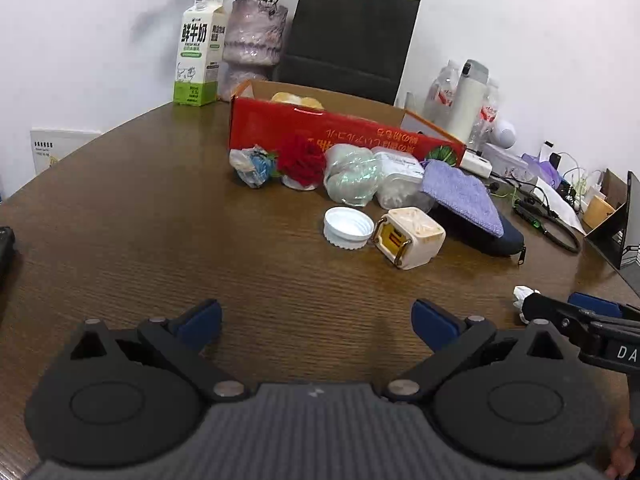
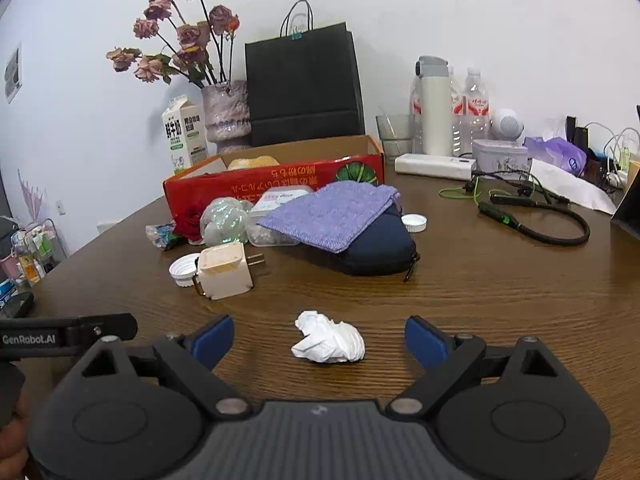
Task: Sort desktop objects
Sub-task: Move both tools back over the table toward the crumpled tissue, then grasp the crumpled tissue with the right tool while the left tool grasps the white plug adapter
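Two views. Left wrist: left gripper [image 1: 316, 326] spread wide, empty, over bare tabletop [image 1: 160, 220]; cream plug adapter [image 1: 410, 238] mid-tabletop beside white cap [image 1: 347, 227], probably rigid, best pinched across flat sides. Right wrist: right gripper [image 2: 319, 342] released, straddling crumpled tissue [image 2: 329, 342] near front edge; likely featherlight, soft, squeezable anywhere.

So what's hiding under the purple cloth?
The purple cloth lies on a dark blue zip pouch, whose front edge and zipper show. Whatever is inside the pouch is hidden.

surface: brown wood table [image 2: 480, 300] | on it: crumpled tissue [image 2: 328, 342], white cap [image 1: 347, 227], charger plug [image 1: 410, 236], red box [image 1: 320, 128]
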`<state>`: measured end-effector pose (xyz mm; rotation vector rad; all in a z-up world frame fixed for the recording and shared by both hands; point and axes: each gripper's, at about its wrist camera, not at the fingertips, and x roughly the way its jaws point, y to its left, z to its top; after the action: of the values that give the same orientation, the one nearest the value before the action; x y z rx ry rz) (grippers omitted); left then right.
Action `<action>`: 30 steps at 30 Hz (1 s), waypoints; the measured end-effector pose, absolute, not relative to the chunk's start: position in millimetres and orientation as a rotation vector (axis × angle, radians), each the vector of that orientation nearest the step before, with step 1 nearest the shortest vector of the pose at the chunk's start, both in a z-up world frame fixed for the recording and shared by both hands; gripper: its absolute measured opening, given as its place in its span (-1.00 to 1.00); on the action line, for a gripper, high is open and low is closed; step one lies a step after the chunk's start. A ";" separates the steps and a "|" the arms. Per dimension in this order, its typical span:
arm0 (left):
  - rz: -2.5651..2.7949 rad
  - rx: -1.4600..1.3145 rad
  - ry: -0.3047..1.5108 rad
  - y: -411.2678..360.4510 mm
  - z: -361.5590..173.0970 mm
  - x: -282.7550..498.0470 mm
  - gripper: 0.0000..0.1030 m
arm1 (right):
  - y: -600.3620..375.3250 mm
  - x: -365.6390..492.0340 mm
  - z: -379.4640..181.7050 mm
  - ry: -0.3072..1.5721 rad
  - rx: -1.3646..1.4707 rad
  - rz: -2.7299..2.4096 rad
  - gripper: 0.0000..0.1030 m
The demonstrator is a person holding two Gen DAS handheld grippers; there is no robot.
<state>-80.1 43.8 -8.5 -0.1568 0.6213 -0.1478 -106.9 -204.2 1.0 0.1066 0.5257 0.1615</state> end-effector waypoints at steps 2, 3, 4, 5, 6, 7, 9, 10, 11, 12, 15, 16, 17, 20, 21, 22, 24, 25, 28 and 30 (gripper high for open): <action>-0.142 -0.145 0.628 40.7 -8.0 -79.2 1.00 | -204.6 -104.4 0.4 0.544 0.112 0.156 0.79; -0.132 -0.128 0.639 37.6 -7.6 -77.9 1.00 | -205.0 -102.7 0.3 0.553 0.117 0.148 0.79; -0.117 -0.101 0.651 34.3 -7.1 -76.7 1.00 | -205.8 -100.3 -0.4 0.566 0.122 0.140 0.76; -0.102 -0.071 0.663 30.0 -6.3 -75.2 1.00 | -206.4 -96.7 -1.4 0.590 0.129 0.132 0.75; -0.097 -0.040 0.675 25.8 -5.6 -73.6 1.00 | -207.1 -93.8 -2.2 0.610 0.131 0.135 0.69; -0.099 -0.032 0.676 24.4 -4.8 -73.1 1.00 | -207.3 -91.4 -3.5 0.625 0.131 0.138 0.57; -0.127 -0.037 0.667 22.6 -0.1 -71.7 1.00 | -206.7 -88.7 -4.3 0.633 0.121 0.142 0.46; -0.140 -0.038 0.653 21.6 3.4 -70.2 1.00 | -205.7 -87.4 -3.7 0.632 0.106 0.140 0.30; -0.144 -0.032 0.638 20.4 6.5 -68.1 1.00 | -204.7 -86.1 -3.4 0.627 0.092 0.139 0.21; -0.148 -0.027 0.616 18.4 9.7 -65.4 0.98 | -204.7 -84.4 -3.4 0.627 0.088 0.143 0.09; -0.214 0.030 0.533 8.4 16.8 -50.6 0.98 | -206.3 -76.6 -3.5 0.635 0.096 0.181 -0.46; -0.244 0.058 0.521 3.8 18.0 -43.6 0.97 | -207.4 -73.7 -2.8 0.640 0.103 0.197 -0.59; -0.277 0.090 0.509 -1.1 19.0 -35.7 0.90 | -209.1 -71.7 -2.2 0.644 0.115 0.204 -0.59; -0.377 0.184 0.484 -15.9 17.9 -14.9 0.86 | -213.8 -68.9 0.1 0.637 0.119 0.216 -0.59; -0.379 0.213 0.494 -22.0 15.5 -8.5 0.83 | -215.5 -68.4 1.0 0.634 0.118 0.213 -0.59; -0.375 0.236 0.515 -27.6 12.7 -3.0 0.80 | -217.8 -68.2 2.3 0.631 0.124 0.211 -0.59; -0.395 0.244 0.558 -34.3 7.1 3.2 0.55 | -221.9 -68.5 4.8 0.617 0.132 0.211 -0.59; -0.405 0.225 0.575 -35.2 5.5 4.3 0.52 | -224.3 -68.9 5.5 0.609 0.137 0.210 -0.59; -0.454 0.203 0.603 -39.8 5.3 -2.5 0.42 | -230.1 -67.5 5.6 0.605 0.152 0.207 -0.59; -0.474 0.211 0.618 -43.2 6.1 -8.7 0.41 | -232.5 -64.0 4.5 0.610 0.150 0.203 -0.58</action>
<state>-8.7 -43.2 6.1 0.2114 0.6180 -0.4737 -64.0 -232.5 4.5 0.1497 0.6104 0.2031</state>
